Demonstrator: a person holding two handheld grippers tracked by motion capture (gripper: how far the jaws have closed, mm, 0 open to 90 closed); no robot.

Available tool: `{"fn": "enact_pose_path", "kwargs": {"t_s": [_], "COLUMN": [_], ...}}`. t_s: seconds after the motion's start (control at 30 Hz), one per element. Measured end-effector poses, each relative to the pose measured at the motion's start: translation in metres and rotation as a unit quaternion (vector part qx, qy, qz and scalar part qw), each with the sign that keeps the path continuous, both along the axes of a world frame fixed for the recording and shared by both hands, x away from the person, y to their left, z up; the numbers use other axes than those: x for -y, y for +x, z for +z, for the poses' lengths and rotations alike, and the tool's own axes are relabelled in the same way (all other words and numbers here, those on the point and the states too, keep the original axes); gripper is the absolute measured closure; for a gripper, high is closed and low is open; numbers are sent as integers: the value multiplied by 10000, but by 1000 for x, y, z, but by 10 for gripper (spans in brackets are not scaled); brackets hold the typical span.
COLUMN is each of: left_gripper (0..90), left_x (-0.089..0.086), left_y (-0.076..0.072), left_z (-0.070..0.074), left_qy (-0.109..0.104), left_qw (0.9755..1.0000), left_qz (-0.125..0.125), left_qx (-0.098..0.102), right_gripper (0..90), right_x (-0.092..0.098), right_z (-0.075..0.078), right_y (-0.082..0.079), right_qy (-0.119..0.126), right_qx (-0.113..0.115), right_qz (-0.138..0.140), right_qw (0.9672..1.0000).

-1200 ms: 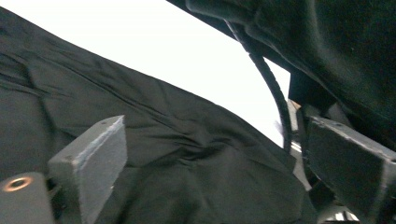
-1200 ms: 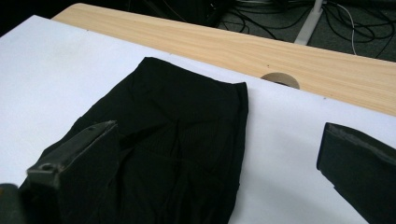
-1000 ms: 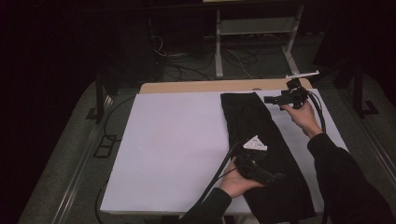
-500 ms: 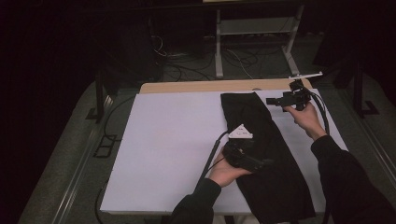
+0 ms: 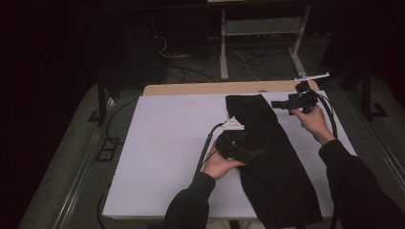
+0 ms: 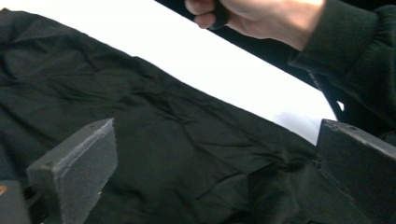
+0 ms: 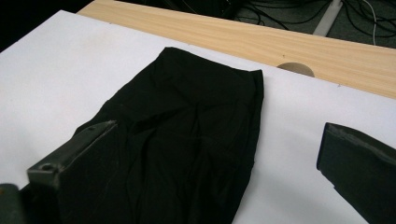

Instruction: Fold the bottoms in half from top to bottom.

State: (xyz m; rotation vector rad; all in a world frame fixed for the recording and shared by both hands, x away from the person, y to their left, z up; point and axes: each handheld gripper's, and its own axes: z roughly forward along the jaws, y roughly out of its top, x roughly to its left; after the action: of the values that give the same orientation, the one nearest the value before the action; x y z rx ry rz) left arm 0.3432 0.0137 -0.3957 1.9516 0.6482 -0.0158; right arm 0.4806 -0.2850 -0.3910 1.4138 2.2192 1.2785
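- On the right half of the white table cover (image 5: 167, 157) lies the black garment (image 5: 274, 162), a long folded strip (trousers, by the look of the straight banded end) running from near the far edge down toward the person's side, where it hangs over the near edge.
- Judging by how it lies, the work is partly done: the cloth is already doubled lengthwise into a narrow band, but it is not yet folded across its length, and creases show over its middle.
- Fabric reads as thin, matte woven stuff, soft and limp; fine wrinkles fan across it in the left gripper view (image 6: 154, 140), and the far end (image 7: 210, 79) is cut square with a flat seam.
- Left gripper (image 5: 255, 153) sits low over the garment's left edge about midway along; its two black jaws stand wide apart with cloth beneath them, gripping nothing.
- Right gripper (image 5: 277, 104) hovers by the garment's far right corner, jaws likewise spread, apart from the cloth.
- Beneath the cover, a pale wooden tabletop (image 7: 327, 51) shows along the far edge, smooth-grained, with a round cable hole.
- Beyond it, cables trail on the dark floor (image 5: 200, 57).
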Motion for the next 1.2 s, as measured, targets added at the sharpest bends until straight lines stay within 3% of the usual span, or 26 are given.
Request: {"fn": "enact_pose_path", "kwargs": {"t_s": [0.23, 0.43, 0.57, 0.7, 0.97, 1.2], "left_gripper": [0, 0, 0, 0, 0, 0], "left_x": [-13, -21, -27, -33, -40, -43], "left_y": [12, 26, 36, 44, 62, 78], "left_z": [5, 3, 2, -2, -7, -9], "left_qy": [25, 76, -111, -142, 46, 178], "left_qw": [9999, 9996, 9990, 9981, 9961, 9949], "left_qz": [129, 275, 432, 579, 842, 956], "left_qx": [73, 15, -51, -132, -273, -250], "right_gripper": [0, 0, 0, 0, 0, 0], "right_x": [3, 3, 2, 1, 1, 4], "right_z": [-2, -7, -10, -11, -10, -9], "right_y": [-2, -3, -2, -1, 3, 7], "right_qy": [-23, -40, -87, -62, -52, 21], "right_qx": [-44, -158, -224, -267, -376, -423], "right_qz": [-43, -41, -39, -16, 0, -39], "right_qw": [10000, 9999, 9997, 9996, 9993, 9991]}}
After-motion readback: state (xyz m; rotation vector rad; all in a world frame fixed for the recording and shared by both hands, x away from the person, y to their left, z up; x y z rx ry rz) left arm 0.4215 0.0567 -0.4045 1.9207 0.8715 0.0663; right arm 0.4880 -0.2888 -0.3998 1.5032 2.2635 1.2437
